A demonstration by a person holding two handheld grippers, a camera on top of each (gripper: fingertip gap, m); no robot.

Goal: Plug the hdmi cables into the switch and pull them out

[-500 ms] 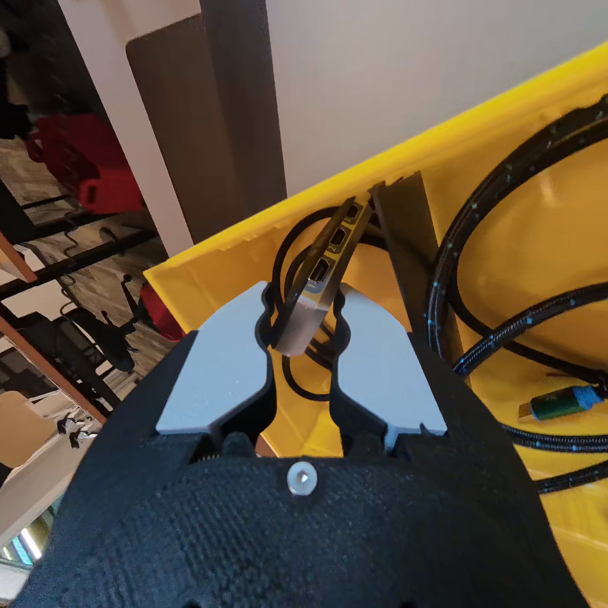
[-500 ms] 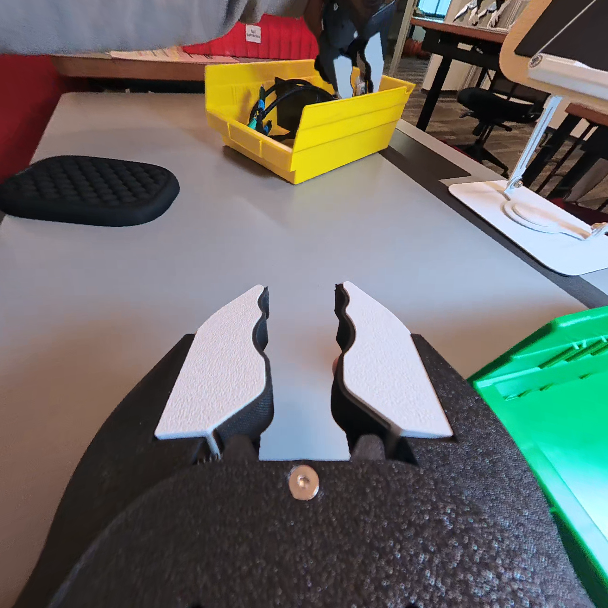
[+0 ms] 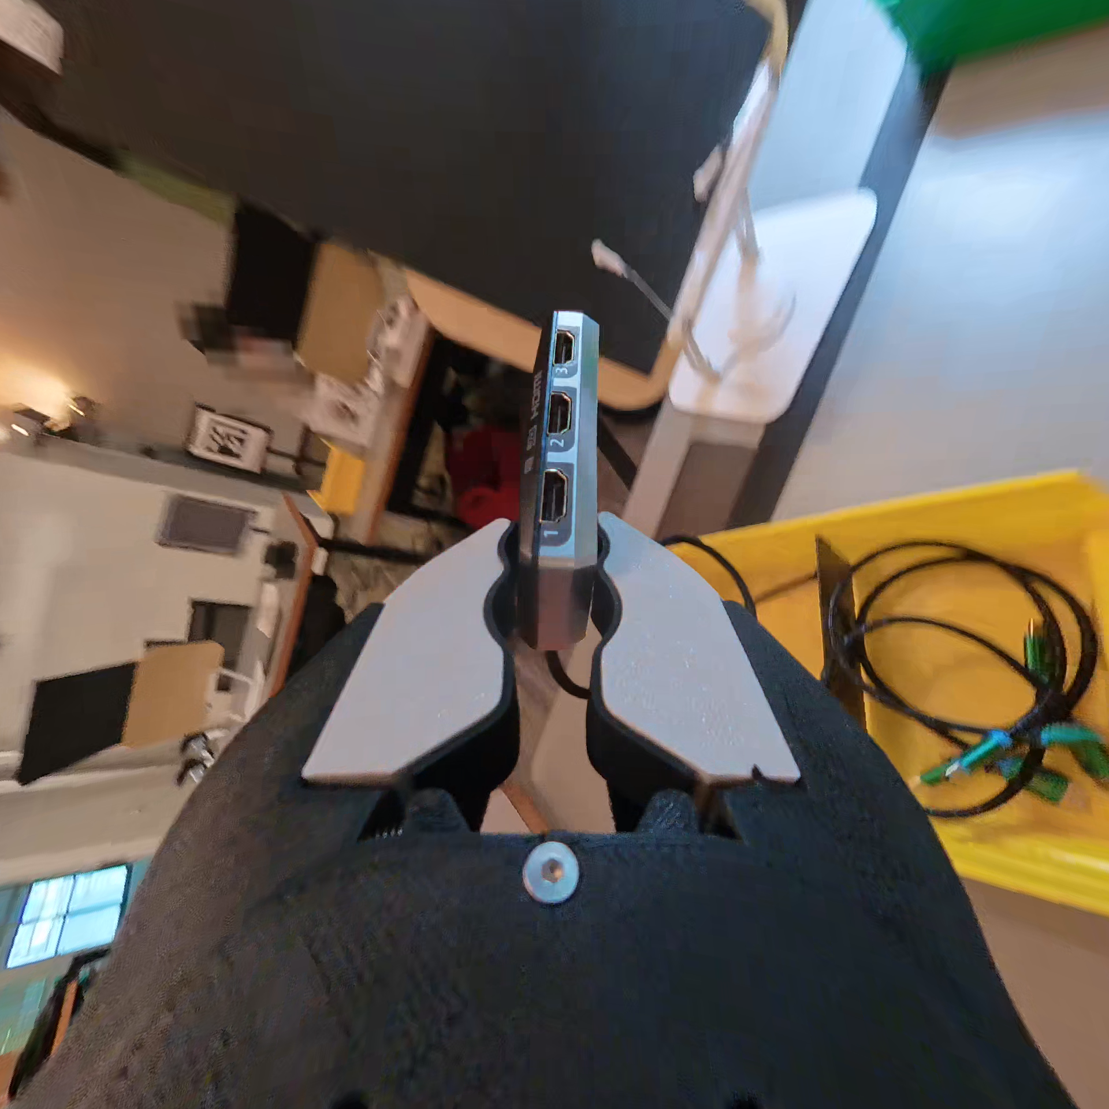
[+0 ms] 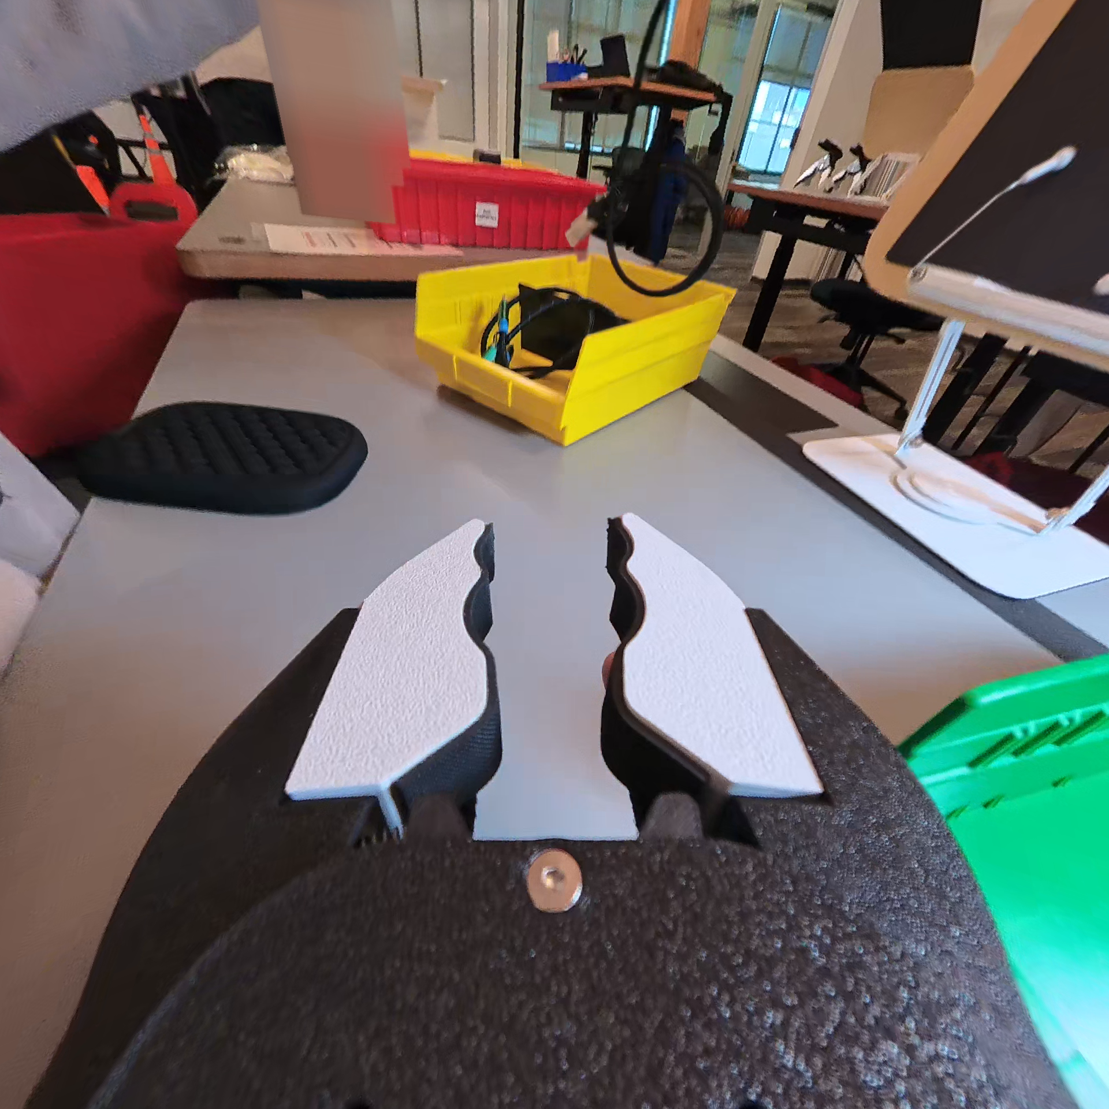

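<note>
My left gripper (image 3: 555,528) is shut on the near end of a grey HDMI switch (image 3: 564,456) and holds it up in the air, its three empty ports facing me. The switch's thin black lead (image 4: 660,240) hangs in a loop above the yellow bin (image 4: 636,360). The HDMI cables (image 3: 960,690) lie coiled in that bin (image 3: 780,540), with green plugs (image 3: 972,762) loose at their ends. They also show in the right wrist view (image 4: 540,336). My right gripper (image 4: 552,528) is open and empty, low over the grey table (image 4: 690,510), well short of the bin.
A black ridged pad (image 4: 222,456) lies on the table at the left. A green bin (image 4: 1020,810) sits close at my right. A white stand (image 4: 960,528) holding a screen is at the right edge. A red crate (image 4: 480,204) stands behind the yellow bin. The gap from one gripper's tips to the other's is roughly 45 centimeters.
My left gripper has lifted the switch out of the yellow bin and swung it up and away, with its lead now dangling over the bin. My right gripper stays open, its view tilted up slightly.
</note>
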